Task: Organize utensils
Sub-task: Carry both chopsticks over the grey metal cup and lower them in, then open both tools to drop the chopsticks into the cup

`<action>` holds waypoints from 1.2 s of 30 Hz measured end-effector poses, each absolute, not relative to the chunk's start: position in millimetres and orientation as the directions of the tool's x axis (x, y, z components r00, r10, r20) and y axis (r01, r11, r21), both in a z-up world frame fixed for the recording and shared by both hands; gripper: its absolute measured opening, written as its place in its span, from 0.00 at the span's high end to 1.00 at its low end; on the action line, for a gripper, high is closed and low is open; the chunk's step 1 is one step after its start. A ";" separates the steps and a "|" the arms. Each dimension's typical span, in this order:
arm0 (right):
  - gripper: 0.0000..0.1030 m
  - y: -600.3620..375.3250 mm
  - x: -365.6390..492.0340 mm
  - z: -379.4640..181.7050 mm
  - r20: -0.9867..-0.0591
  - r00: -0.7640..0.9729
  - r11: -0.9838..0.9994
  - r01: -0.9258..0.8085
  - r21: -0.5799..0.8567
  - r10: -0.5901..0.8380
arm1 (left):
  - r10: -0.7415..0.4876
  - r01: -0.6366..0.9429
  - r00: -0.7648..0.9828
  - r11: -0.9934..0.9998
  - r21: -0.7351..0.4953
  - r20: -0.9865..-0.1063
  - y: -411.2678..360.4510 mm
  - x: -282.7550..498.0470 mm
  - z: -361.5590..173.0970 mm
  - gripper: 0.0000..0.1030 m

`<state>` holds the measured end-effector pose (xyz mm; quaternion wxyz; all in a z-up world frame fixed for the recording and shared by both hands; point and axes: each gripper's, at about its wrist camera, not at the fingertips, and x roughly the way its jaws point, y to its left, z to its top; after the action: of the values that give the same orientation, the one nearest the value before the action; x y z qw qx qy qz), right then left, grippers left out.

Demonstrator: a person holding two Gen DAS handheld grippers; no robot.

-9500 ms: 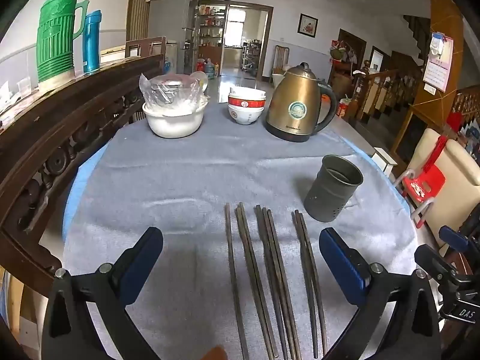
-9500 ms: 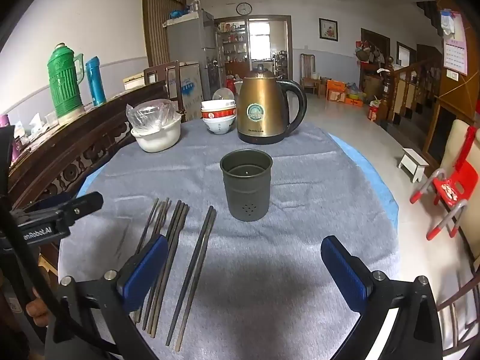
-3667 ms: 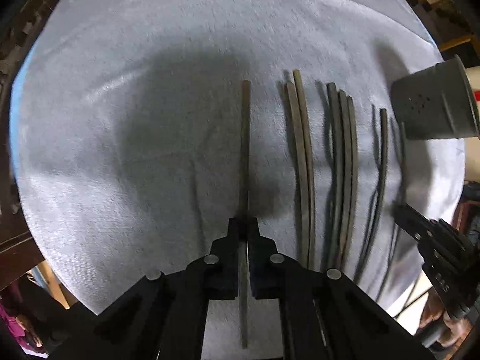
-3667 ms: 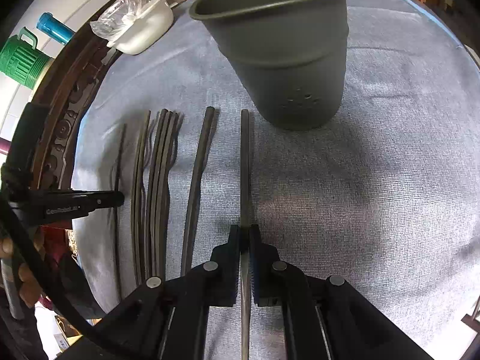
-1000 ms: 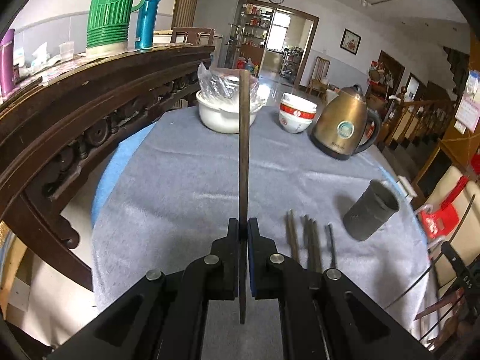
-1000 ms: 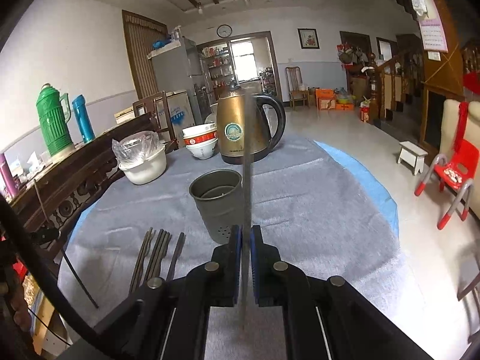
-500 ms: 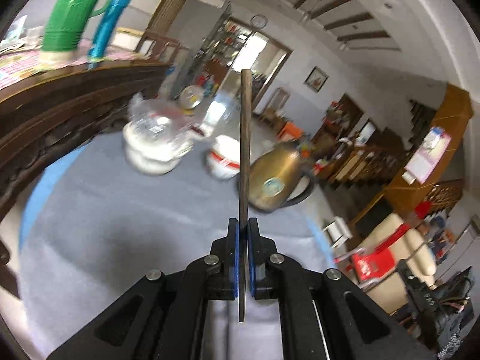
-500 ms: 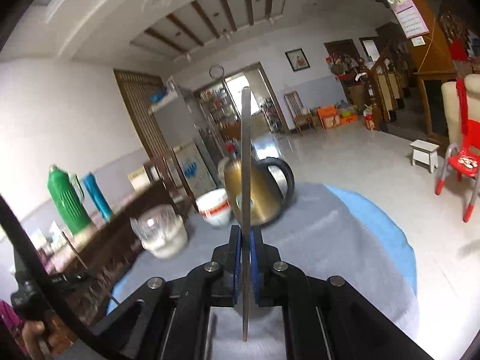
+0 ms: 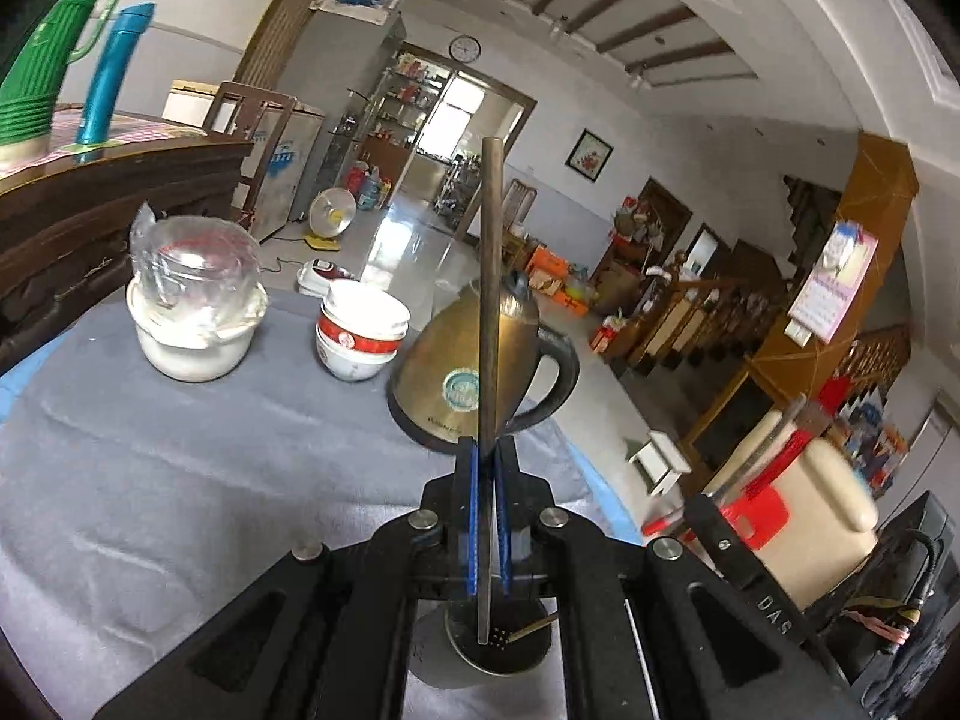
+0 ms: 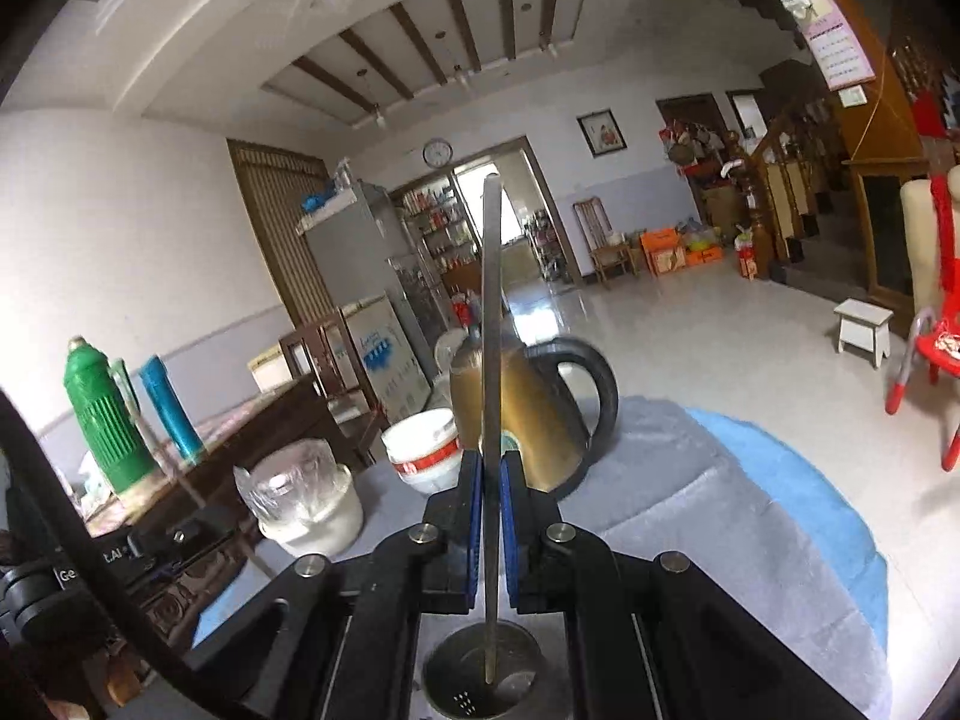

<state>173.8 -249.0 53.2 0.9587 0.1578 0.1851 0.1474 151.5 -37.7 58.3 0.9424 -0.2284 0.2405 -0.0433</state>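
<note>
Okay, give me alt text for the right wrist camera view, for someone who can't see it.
The right gripper is clamped on a thin dark metal chopstick held upright, its lower tip over the open mouth of a grey metal utensil cup directly below. Behind stand a gold electric kettle and white bowls on a grey tablecloth.

Black hand-held gripper (image 9: 487, 468); blue pads (image 9: 472, 516); silver screws.

Gold kettle (image 9: 456, 372); stacked bowls (image 9: 360, 336); green thermos (image 10: 105, 420).
</note>
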 end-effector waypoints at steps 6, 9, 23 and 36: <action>0.94 -243.8 188.4 23.2 -0.383 0.853 0.911 -0.221 0.348 0.354 | -0.184 -0.026 0.855 0.919 -0.394 -0.485 -51.4 165.7 33.6 0.95; 0.94 -243.4 192.9 12.8 -0.412 0.837 0.911 -0.222 0.347 0.361 | -0.195 -0.020 0.837 0.923 -0.384 -0.512 -55.4 171.9 22.2 0.95; 0.91 -241.1 197.6 -2.6 -0.488 0.793 0.917 -0.214 0.337 0.365 | -0.219 -0.013 0.780 0.931 -0.365 -0.587 -57.7 173.5 7.2 0.71; 0.64 -277.7 146.9 2.6 -0.528 0.775 0.909 -0.140 0.393 0.348 | -0.161 -0.074 0.835 0.915 -0.398 -0.526 -0.6 102.2 31.1 0.32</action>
<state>146.9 -277.7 2.6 0.9268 0.1684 0.3090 0.1314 102.2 -0.6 31.1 0.9357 -0.2054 0.2860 -0.0231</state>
